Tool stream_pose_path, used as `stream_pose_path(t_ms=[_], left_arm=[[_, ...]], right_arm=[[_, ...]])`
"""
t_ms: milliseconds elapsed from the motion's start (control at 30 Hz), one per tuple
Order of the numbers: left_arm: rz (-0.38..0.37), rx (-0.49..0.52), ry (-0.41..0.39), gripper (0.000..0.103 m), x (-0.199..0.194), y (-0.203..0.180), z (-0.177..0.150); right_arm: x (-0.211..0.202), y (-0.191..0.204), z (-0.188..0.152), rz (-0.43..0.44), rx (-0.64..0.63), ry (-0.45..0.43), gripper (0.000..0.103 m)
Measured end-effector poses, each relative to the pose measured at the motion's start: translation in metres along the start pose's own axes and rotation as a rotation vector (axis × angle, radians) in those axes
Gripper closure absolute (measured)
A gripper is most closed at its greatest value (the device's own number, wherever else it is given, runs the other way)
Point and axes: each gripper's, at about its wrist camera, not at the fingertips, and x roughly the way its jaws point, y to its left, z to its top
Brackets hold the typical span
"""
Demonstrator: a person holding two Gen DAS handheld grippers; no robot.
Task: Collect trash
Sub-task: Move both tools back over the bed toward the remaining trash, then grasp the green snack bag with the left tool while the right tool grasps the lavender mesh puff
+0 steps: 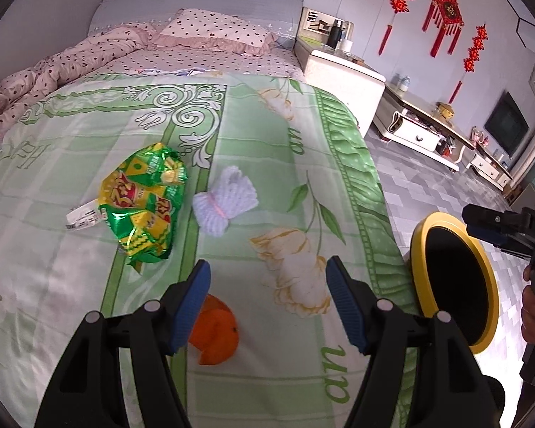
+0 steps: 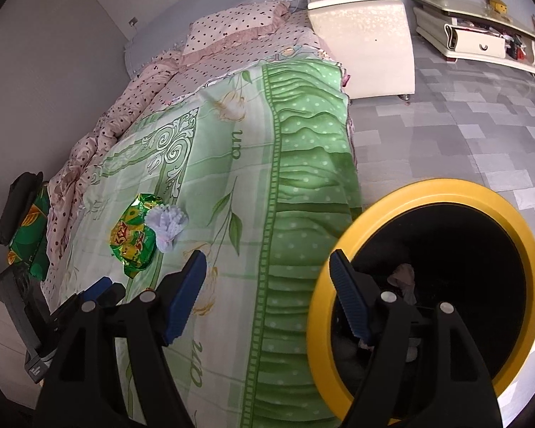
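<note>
A green and yellow snack wrapper (image 1: 142, 207) lies on the green bedspread (image 1: 267, 149), with a white foam fruit net (image 1: 224, 198) to its right and an orange peel (image 1: 215, 335) nearer me. My left gripper (image 1: 267, 285) is open and empty just above the peel. A yellow-rimmed black bin (image 1: 453, 285) stands on the floor at the bed's right edge. My right gripper (image 2: 267, 278) is open and empty, over the bed's edge and the bin (image 2: 428, 292). The wrapper (image 2: 135, 237) and net (image 2: 167, 224) show in the right wrist view; some crumpled trash (image 2: 403, 274) lies in the bin.
A white nightstand (image 1: 342, 75) stands beside the bed's head, with a low TV cabinet (image 1: 421, 125) along the wall. A pink dotted quilt (image 1: 53, 71) and pillow (image 1: 214, 28) fill the far bed. Grey tiled floor (image 2: 463, 114) lies to the right.
</note>
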Motion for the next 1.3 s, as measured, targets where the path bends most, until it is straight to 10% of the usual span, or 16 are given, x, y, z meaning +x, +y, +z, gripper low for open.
stream_pose_path(t_ms=[1300], left_arm=[[0.093,-0.168,0.067,0.039,0.073,0.125,0.027]], right_arm=[[0.222,0.144,0.042,0.127,-0.123,0.258,0.03]])
